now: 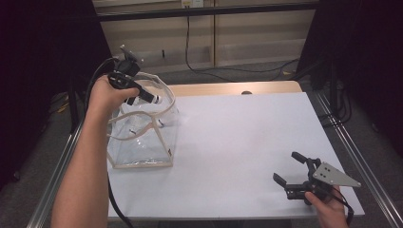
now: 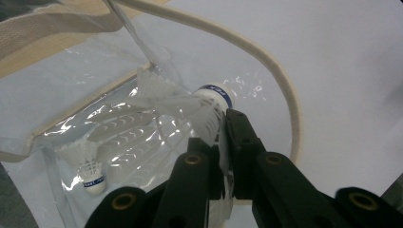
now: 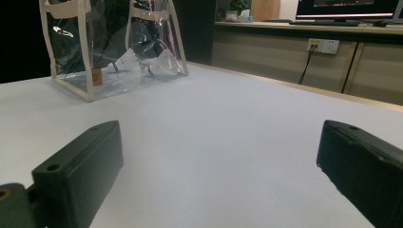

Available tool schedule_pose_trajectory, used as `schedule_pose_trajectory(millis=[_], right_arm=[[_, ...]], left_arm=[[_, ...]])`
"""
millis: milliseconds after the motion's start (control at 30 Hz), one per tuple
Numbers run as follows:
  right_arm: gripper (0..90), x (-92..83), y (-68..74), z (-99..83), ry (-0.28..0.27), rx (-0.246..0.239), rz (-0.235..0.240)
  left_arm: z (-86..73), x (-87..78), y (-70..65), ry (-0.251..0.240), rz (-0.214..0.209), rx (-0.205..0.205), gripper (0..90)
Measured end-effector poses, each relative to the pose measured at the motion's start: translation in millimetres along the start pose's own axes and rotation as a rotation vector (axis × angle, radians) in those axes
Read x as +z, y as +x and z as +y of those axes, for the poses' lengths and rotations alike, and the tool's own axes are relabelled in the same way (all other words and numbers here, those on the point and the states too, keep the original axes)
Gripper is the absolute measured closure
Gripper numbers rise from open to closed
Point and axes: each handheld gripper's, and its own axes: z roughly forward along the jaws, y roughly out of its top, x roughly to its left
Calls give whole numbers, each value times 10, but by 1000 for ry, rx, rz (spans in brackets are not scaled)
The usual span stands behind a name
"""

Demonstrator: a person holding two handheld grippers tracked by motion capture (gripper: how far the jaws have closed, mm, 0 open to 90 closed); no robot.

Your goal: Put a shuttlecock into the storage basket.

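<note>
White and matte, the tabletop [image 1: 247, 142] runs from the person's edge out to a wooden strip at the far side, with dark floor and trailing cables beyond. At its left stands a clear plastic bag [image 1: 142, 142], box-shaped, its edges and looped handles [image 1: 164, 92] bound in cream fabric.

The left claw [image 1: 142, 95] hangs over the bag's open mouth, jaws pinched tight on a shuttlecock [image 2: 209, 107]. In the left gripper view the grip sits on the white feathered skirt, and the rounded cork tip with its blue band points away from the jaws, down toward the bag's interior. So the shuttlecock's long axis runs roughly in line with the claw, and the bag's floor lies straight ahead and below it; I judge the coming move to be a simple release into the bag, provided the handle loop just to the right stays clear.

A second shuttlecock [image 2: 90, 173] already lies on the bag's bottom, at the near left in that view, skirt up, cork down.

The right claw [image 1: 297, 171] rests low on the near right of the tabletop, well apart from the bag, its jaws spread wide with nothing between them. The left hand is plainly the nearer one.
</note>
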Motion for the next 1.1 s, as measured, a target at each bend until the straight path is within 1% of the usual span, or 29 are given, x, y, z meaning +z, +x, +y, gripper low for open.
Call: schedule_pose_trajectory(millis=[167,300,400,467,533,567,600,800,833,867,933,1033,1100], right_arm=[[10,-1,0,-1,0,2,-2],[10,2,-4,-1,0,-6,0],[10,2,-1,-1,-2,0,0],[10,2,-8,-3,1,-9,-1],[10,3,-7,-3,1,-7,-1],[10,3,-8,-3,2,-9,0],[10,3,-6,-4,3,-9,0],[10,5,-6,-4,3,-10,0],[10,4,-6,-4,4,-10,0],[10,3,-4,-3,4,-10,-1],[10,4,0,-3,5,-6,-1],[10,7,-1,-3,4,-7,-1],[10,9,3,-2,3,-7,0]], left_arm=[[-25,33,31,3,4,-10,867],[-38,67,55,10,5,-8,867],[-50,89,67,11,3,-12,867],[-56,101,78,12,8,-13,865],[-65,107,89,7,6,-16,855],[-71,111,94,7,16,-14,837],[-75,112,102,8,16,-16,833],[-102,90,108,8,7,-20,830],[-104,84,103,3,7,-21,820],[-106,76,101,6,3,-14,810],[-108,68,81,-5,-1,-21,778],[-107,48,47,-15,-16,-19,729],[-104,34,18,-20,-33,-10,721]])
